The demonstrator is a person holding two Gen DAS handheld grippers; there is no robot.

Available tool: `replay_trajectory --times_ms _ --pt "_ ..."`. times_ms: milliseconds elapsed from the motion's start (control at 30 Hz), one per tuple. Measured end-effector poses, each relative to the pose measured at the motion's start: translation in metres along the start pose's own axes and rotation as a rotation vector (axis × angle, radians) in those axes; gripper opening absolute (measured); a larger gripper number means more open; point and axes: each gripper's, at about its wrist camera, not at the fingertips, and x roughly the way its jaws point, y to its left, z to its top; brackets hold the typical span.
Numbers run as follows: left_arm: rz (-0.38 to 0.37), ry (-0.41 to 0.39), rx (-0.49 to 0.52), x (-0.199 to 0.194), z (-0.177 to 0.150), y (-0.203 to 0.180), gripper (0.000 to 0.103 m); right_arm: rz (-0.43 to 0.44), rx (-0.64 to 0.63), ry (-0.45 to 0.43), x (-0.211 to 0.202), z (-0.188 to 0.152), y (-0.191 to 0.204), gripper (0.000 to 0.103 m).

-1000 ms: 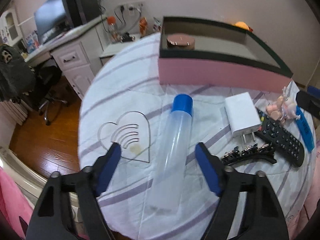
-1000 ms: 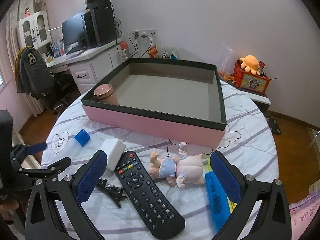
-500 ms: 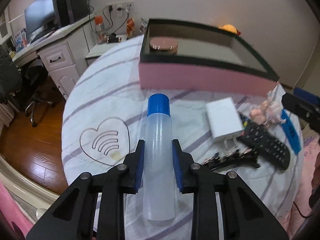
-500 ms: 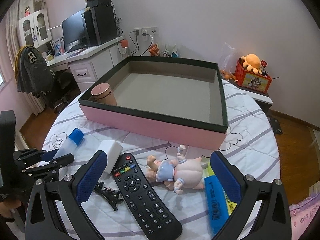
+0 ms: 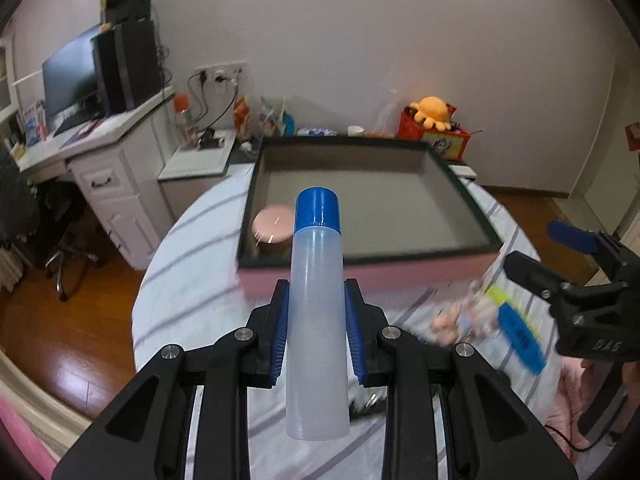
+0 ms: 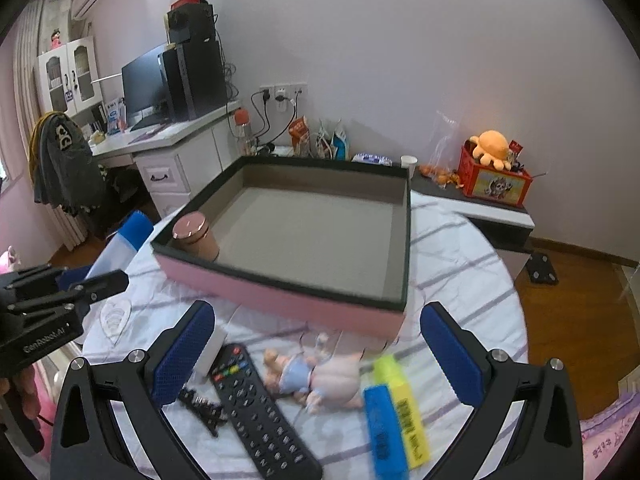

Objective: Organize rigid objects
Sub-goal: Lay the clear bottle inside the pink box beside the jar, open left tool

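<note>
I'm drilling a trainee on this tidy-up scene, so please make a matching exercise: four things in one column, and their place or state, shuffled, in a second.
Things:
1. clear bottle
2. pink jar
3. remote control
4. right gripper

Places or states:
A. lying on the striped tablecloth, beside the doll
B. open, holding nothing
C. clamped in the left gripper, clear of the table
D. standing in a corner of the pink box

Pairs: 1-C, 2-D, 3-A, 4-B

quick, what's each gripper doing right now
left gripper: closed on the clear bottle with the blue cap.
right gripper: open, holding nothing.
</note>
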Motion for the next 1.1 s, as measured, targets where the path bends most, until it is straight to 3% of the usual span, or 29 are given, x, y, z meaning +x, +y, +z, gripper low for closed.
replay_trajectory --times_ms 233,533,867,1100 --pt "-0.009 -0.008 0.002 0.027 0.052 0.000 0.026 0.004 -0.011 -0.024 0.021 0.036 -0.008 0.103" --pt "-0.003 0.046 -0.011 0.098 0.102 0.014 0.026 0.033 -0.008 -0.001 0.079 0.077 -0.015 0.103" --pt "0.056 0.150 -0.017 0.170 0.109 0.029 0.026 0.054 -0.007 0.081 0.147 0.093 -0.017 0.103" --pt "0.080 0.208 -0.035 0.200 0.103 0.038 0.026 0.072 -0.023 0.125 0.164 0.089 -0.013 0.103"
